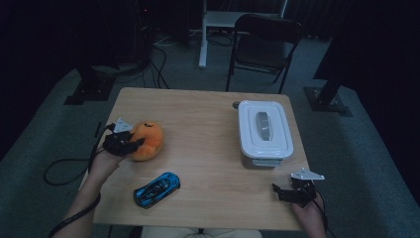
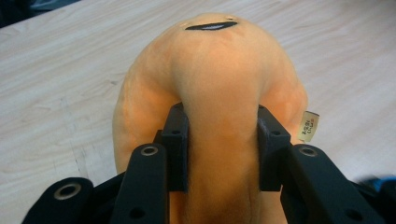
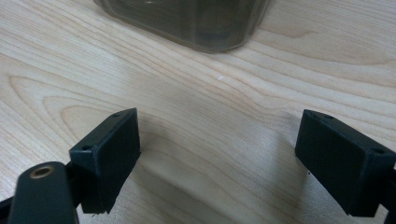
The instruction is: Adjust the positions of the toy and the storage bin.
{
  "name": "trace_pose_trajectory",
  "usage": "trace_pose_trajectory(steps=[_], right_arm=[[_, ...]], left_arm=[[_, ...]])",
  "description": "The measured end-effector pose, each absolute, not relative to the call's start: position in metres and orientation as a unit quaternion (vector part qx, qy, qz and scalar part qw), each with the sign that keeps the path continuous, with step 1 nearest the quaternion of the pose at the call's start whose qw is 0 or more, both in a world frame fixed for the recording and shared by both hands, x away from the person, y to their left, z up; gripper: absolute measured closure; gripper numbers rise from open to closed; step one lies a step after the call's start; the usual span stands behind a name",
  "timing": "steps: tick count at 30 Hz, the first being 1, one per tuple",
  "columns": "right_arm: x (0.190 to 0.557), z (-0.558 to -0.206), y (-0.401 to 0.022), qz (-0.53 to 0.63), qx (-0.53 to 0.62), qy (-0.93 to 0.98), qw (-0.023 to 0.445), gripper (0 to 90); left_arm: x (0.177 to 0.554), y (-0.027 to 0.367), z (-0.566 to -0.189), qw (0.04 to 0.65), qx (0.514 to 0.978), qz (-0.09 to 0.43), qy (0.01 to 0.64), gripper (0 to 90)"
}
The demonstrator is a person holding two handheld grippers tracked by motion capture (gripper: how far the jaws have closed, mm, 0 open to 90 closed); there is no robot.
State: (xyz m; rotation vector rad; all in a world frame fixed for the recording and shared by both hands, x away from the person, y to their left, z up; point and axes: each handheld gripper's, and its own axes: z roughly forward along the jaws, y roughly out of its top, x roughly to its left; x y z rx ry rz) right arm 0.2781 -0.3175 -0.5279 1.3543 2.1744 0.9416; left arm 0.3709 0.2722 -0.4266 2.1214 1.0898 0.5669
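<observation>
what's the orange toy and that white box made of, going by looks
Orange plush toy: soft, fuzzy fabric, probably stuffed; it bulges between the left gripper pads and has a sewn tag. Lidded white box: looks like smooth, hard plastic with a slight sheen; its lower wall seems translucent grey in the right gripper view.

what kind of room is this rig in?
Looks like a lab or office workspace, dimly lit: grey carpet, a folding chair, loose cables and dark stand bases around a small wooden table.
</observation>
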Motion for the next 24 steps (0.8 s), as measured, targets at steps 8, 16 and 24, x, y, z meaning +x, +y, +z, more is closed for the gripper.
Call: trace_pose_trajectory(steps=[8,16,24], right_arm=[[0.278,-0.528,-0.318,0.338,0.485,0.780,0.205,13.6],[0.278,-0.528,-0.318,0.338,0.486,0.780,0.205,13.6],[0.278,-0.528,-0.318,0.338,0.486,0.780,0.204,13.6]], left_arm=[[0.345,0.294,-0.426,0.346,0.834,0.206,0.378,64.3],[0.339,0.297,-0.454,0.313,0.866,0.174,0.349,63.1],[0.340,0.302,-0.450,0.338,0.845,0.166,0.380,38.5]])
